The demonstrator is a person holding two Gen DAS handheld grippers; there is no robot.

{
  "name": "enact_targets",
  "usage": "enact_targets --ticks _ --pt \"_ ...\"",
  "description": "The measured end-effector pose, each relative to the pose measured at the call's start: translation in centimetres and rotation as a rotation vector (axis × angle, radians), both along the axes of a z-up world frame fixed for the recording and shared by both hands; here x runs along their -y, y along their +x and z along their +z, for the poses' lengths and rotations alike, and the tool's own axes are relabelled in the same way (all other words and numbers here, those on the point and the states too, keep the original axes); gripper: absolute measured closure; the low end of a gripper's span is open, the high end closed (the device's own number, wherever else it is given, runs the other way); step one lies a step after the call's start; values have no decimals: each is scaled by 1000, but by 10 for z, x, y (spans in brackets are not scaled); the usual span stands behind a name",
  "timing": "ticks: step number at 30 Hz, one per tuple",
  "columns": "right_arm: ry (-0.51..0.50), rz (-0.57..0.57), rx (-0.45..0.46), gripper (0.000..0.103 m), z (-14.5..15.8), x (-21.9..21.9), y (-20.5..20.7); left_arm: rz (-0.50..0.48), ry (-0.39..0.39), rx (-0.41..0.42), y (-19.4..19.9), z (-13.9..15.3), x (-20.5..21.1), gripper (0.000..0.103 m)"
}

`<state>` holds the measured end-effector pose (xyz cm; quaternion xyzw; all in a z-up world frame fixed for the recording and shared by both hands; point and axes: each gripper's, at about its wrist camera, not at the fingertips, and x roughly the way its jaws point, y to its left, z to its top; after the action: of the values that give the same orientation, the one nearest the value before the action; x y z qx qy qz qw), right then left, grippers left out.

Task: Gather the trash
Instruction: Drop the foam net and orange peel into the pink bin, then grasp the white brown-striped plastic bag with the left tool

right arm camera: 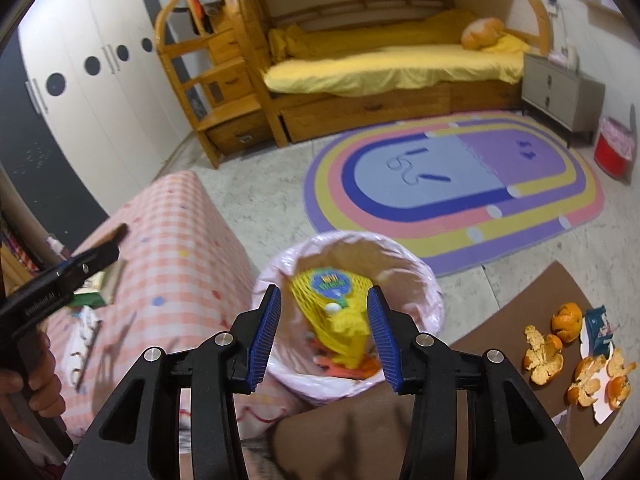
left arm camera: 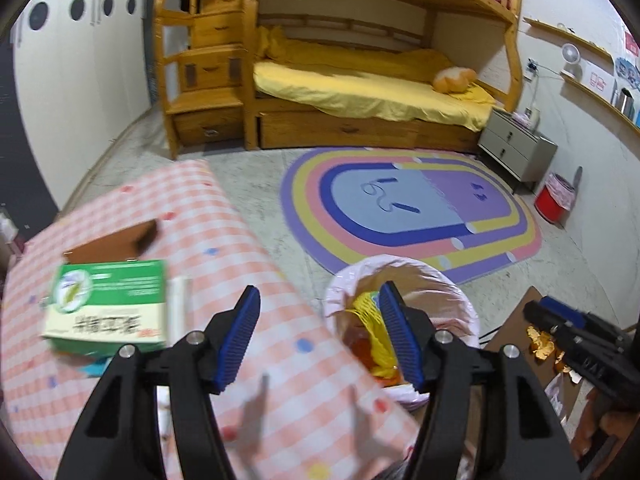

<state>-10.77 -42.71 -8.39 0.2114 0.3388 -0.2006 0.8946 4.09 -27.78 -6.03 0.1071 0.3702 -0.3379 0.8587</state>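
Both the left gripper [left arm camera: 320, 336] and the right gripper [right arm camera: 324, 336] gape wide, holding nothing, above the bin [right arm camera: 416, 268] containing a yellow net bag [right arm camera: 340, 320]. Orange peels [right arm camera: 544, 354] lie right; a green box [left arm camera: 108, 304] sits on the desk [left arm camera: 224, 216] left.

From my seat, the bench [left arm camera: 224, 224] lies to the left, with a box [left arm camera: 108, 304] on it and a flat card [left arm camera: 116, 242] just behind the box. The trash bin [right arm camera: 432, 292] stands on the floor just right of the bench, a net bag [right arm camera: 340, 312] inside it. My left tongs [left arm camera: 320, 336] hang over the bench edge and bin; my right tongs [right arm camera: 324, 336] hang over the bin. Right of the bin, peels [right arm camera: 544, 354] lie on a mat [right arm camera: 560, 280]. Beyond it is the rug [right arm camera: 460, 216], then the bunk bed [right arm camera: 380, 64], a nightstand [right arm camera: 560, 88] to its right.
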Motion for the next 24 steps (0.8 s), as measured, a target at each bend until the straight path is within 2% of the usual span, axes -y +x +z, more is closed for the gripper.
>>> enact_targets --ticks 9,12,14,18,24 --pt "-76 133 43 57 44 -63 16 136 14 88 -7 29 -94 37" --pt "-95 185 42 57 51 -86 25 185 31 100 -7 28 -128 31" --pt "-102 221 35 57 52 -103 32 216 43 89 -6 21 -151 27" --pt "-111 275 9 57 49 -127 47 253 64 23 -1 -1 -180 25" --pt "-115 339 -35 57 35 -153 64 260 116 -62 3 -41 -191 25"
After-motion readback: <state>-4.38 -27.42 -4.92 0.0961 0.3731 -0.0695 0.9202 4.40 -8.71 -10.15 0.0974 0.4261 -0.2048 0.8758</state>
